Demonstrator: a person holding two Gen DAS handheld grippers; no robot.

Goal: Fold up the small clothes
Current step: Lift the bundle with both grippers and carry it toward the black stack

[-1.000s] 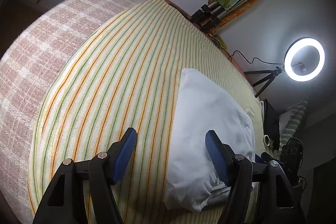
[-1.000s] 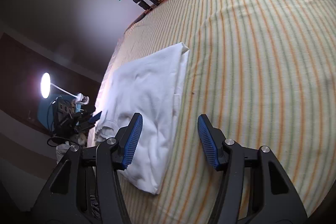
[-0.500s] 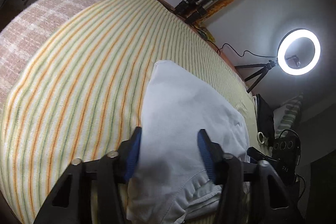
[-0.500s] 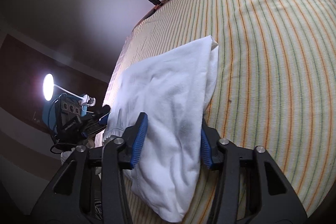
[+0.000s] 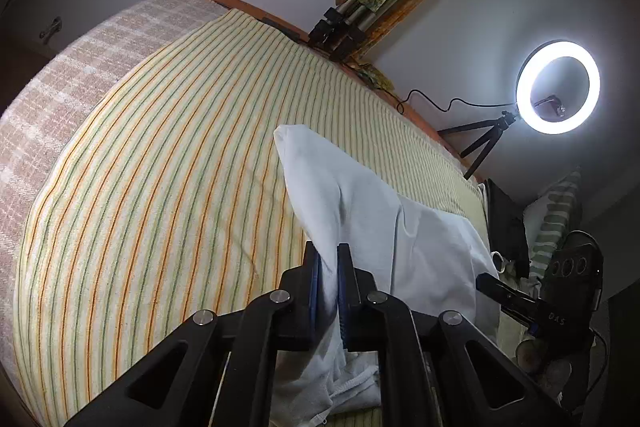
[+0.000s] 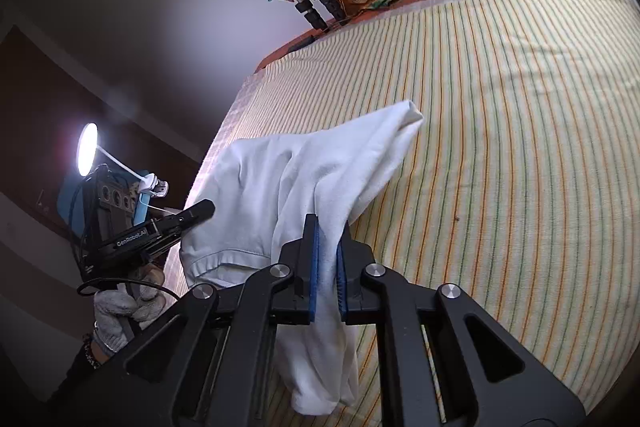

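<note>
A small white garment (image 5: 360, 211) (image 6: 304, 171) lies partly folded on the striped bedspread (image 5: 160, 187) (image 6: 500, 147), with its near edge pulled up off the bed. My left gripper (image 5: 328, 267) is shut on that near edge, the cloth pinched between its blue pads. My right gripper (image 6: 327, 251) is shut on the same near edge at another spot, and cloth hangs below its jaws. The far corner of the garment rests on the bedspread. In the right wrist view my left gripper (image 6: 200, 209) shows at the left, held by a gloved hand (image 6: 120, 311).
A lit ring light (image 5: 558, 93) on a tripod stands beyond the bed's far side. Folded tripods (image 5: 360, 19) lean against the wall at the head. A pink checked blanket (image 5: 60, 75) covers the bed's left part. A striped pillow (image 5: 556, 223) lies off to the right.
Both grippers went from open above the garment to shut on its near edge. The edge has been lifted, and the cloth now tents up off the bedspread.
</note>
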